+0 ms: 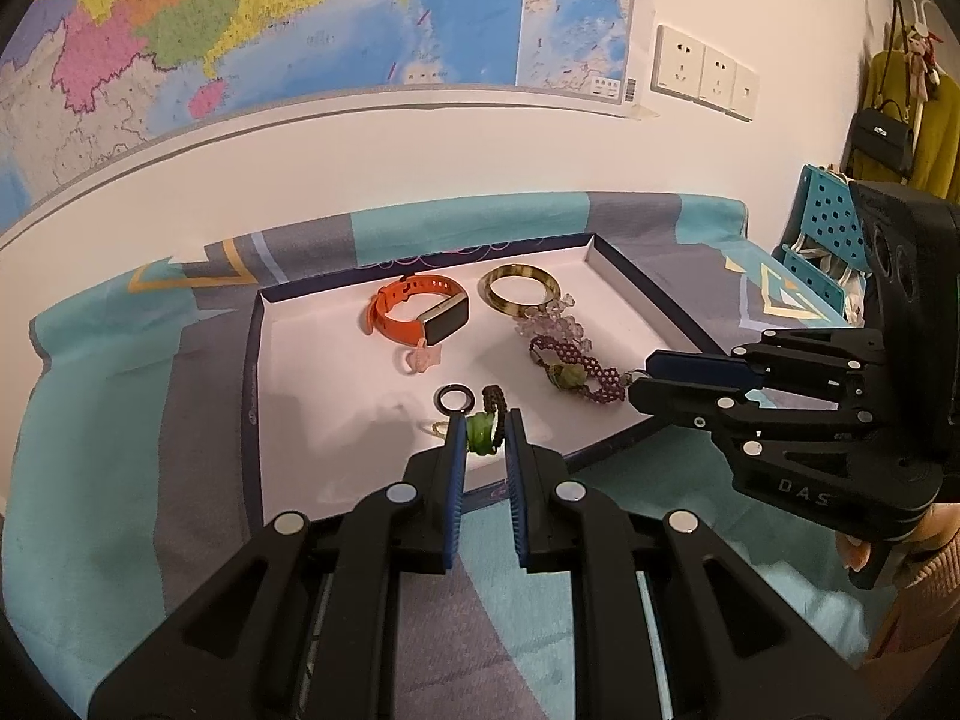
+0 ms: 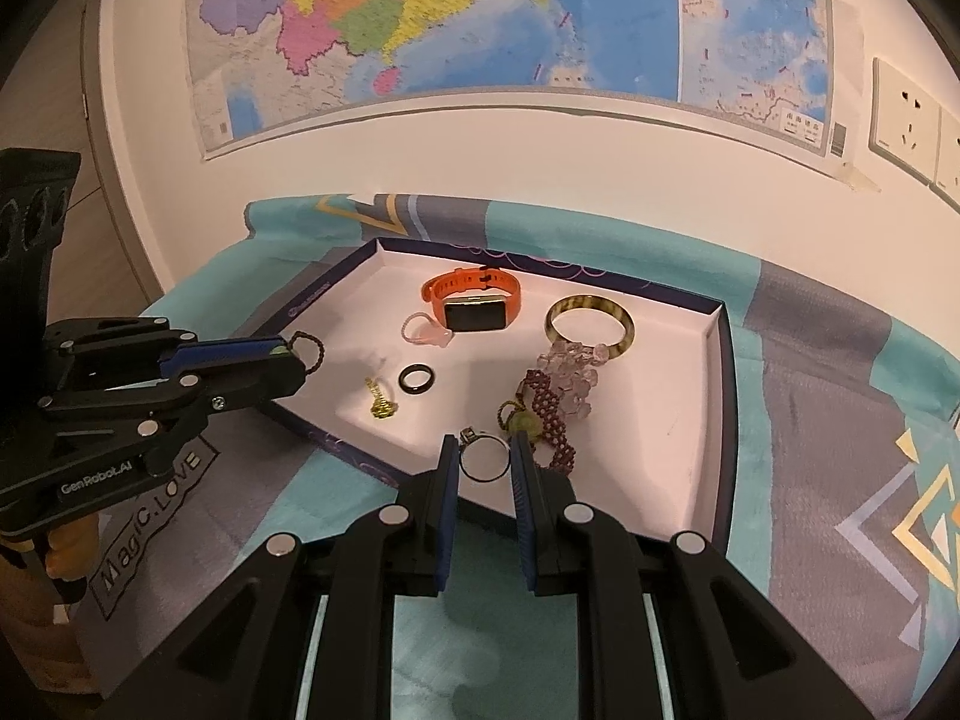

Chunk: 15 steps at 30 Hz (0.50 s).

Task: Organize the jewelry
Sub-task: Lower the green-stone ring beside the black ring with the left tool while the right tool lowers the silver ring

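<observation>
A shallow box tray with a white floor holds jewelry: an orange watch, a tortoiseshell bangle, a clear bead bracelet, a maroon beaded bracelet, a black ring, a pink ring and a gold ring. My left gripper is shut on a green bead with a dark braided cord. My right gripper is shut on a thin silver ring.
The tray lies on a teal and grey patterned cloth. A map and wall sockets are on the wall behind. A blue perforated rack and hanging bags stand at the right.
</observation>
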Each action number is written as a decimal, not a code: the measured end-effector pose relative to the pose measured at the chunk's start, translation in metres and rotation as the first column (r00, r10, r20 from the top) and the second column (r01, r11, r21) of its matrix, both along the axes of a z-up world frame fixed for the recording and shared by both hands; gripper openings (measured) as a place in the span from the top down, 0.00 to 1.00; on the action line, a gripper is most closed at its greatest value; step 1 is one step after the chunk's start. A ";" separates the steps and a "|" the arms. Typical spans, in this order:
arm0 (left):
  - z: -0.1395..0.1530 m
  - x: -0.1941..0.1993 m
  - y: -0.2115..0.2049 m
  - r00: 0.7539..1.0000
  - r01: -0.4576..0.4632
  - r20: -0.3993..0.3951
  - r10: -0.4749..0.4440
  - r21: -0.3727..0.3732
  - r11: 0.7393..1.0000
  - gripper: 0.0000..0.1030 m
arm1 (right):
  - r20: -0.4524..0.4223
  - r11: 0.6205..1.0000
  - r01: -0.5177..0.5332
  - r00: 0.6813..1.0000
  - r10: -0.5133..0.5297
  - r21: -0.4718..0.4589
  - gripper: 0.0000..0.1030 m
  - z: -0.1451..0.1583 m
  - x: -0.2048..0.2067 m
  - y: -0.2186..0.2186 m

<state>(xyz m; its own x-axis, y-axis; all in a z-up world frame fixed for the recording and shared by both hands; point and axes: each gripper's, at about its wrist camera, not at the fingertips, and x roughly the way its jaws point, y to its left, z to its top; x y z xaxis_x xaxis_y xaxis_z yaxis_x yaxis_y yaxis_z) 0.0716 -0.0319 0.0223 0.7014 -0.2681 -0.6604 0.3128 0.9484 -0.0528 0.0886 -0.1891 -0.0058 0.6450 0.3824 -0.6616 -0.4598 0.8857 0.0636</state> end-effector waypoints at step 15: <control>-0.015 0.017 -0.005 0.999 -0.012 -0.034 0.013 0.015 1.000 0.87 | -0.055 0.999 0.029 0.998 -0.030 -0.017 0.85 -0.019 0.025 0.004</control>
<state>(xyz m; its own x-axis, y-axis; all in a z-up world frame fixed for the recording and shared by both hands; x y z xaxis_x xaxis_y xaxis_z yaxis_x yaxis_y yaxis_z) 0.0890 -0.0369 0.0069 0.6816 -0.2497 -0.6878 0.2990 0.9530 -0.0497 0.1133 -0.1852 -0.0248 0.6182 0.3528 -0.7024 -0.4294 0.9000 0.0741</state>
